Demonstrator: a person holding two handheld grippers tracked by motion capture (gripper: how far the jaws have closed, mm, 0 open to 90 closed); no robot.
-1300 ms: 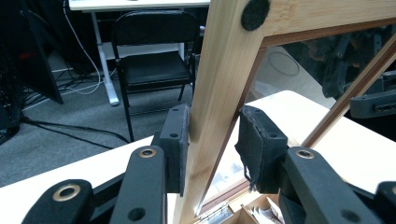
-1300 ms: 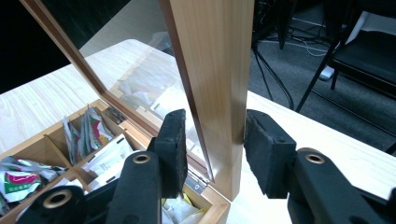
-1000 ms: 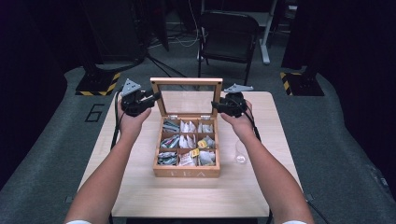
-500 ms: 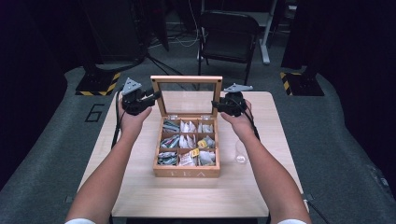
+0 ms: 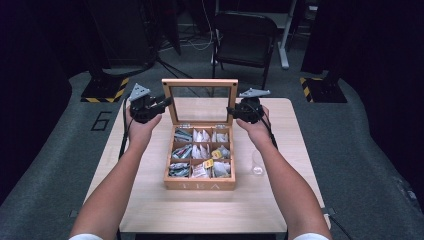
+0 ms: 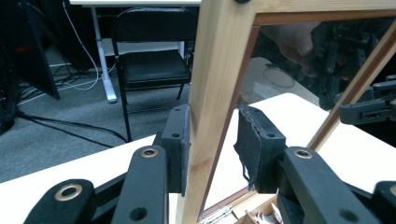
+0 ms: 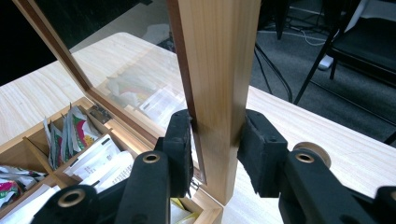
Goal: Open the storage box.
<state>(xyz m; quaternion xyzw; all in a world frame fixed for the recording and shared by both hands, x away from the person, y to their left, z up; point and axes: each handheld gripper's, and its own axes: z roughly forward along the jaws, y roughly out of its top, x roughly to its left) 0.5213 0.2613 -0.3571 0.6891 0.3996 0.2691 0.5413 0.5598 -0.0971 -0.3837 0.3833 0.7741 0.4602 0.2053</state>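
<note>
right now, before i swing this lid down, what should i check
1. Left gripper fingers clamp the lid at its side rail: ok.
2. Right gripper fingers clamp the opposite rail: ok.
3. Lid stands upright and square over the tea box: ok.
4. Tea bags sit below the box rim: cannot tell, some stand tall.
5. Glass stands apart from the box, outside the lid's path: ok.
</note>
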